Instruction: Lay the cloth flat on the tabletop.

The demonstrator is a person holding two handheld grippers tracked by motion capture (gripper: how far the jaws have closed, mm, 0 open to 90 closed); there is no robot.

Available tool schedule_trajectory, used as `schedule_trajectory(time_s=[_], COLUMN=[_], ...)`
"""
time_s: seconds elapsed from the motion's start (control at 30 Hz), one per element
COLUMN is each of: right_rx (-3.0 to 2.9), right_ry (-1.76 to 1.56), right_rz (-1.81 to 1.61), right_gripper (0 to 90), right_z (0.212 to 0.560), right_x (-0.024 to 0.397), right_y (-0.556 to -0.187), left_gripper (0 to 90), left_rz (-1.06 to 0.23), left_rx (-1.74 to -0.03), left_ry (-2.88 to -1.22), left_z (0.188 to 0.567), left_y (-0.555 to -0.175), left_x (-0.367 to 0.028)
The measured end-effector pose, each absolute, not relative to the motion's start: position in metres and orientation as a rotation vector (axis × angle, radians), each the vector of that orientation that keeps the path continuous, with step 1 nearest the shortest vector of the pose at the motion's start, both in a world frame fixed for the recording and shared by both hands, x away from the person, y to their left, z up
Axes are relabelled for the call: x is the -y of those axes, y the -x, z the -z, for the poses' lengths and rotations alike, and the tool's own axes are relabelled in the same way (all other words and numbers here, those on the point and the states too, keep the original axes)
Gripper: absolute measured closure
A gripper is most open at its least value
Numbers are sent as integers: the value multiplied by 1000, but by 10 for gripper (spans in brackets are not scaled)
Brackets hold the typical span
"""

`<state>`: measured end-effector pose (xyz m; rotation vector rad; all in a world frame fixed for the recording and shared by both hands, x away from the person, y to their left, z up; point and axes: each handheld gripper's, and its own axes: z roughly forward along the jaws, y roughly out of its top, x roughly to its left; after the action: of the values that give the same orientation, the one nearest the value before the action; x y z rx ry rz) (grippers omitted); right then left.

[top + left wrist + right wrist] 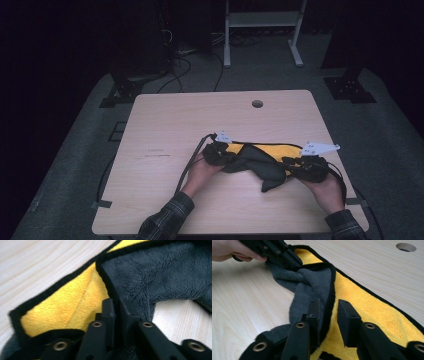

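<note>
Bare tabletop [165, 125] surrounds a yellow-and-grey cloth [260, 152] near its front edge; left gripper [116, 306] clamps the cloth's black hem, right gripper [329, 312] straddles it, jaws parted.

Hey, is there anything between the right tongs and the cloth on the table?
Nothing visible. The right tongs stand open straddling the black edge of the cloth, grey side at one jaw, yellow at the other. The left tongs are shut on the cloth's far end.
</note>
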<state>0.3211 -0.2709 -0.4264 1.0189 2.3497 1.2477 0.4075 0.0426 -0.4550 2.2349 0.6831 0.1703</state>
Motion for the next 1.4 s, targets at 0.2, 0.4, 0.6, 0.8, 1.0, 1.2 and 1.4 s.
schedule_trajectory(time_s=[0.2, 0.4, 0.6, 0.8, 1.0, 1.2, 1.4], right_rx=[-2352, -2358, -2354, -2407, -2475, -2539, -2582], right_ry=[-1029, -1096, -1111, -1052, -986, -902, -855], right_rz=[-1261, -1264, -1229, -1224, -1225, -1146, -1057], right_gripper=[591, 456, 403, 402, 401, 402, 402], right_z=[426, 431, 436, 440, 443, 453, 460], right_x=[267, 266, 257, 241, 225, 205, 189], right_y=[-310, -296, -294, -291, -283, -282, -282], left_gripper=[849, 854, 855, 855, 854, 854, 855], left_rz=[-212, -244, -275, -298, -327, -354, -364], left_rx=[-709, -754, -810, -861, -921, -961, -992], left_ry=[-2177, -2097, -2035, -2013, -1998, -1973, -1947], left_z=[442, 424, 416, 415, 418, 416, 415], left_y=[-412, -417, -421, -422, -425, -426, -426], left_x=[-63, -94, -122, -147, -166, -182, -195])
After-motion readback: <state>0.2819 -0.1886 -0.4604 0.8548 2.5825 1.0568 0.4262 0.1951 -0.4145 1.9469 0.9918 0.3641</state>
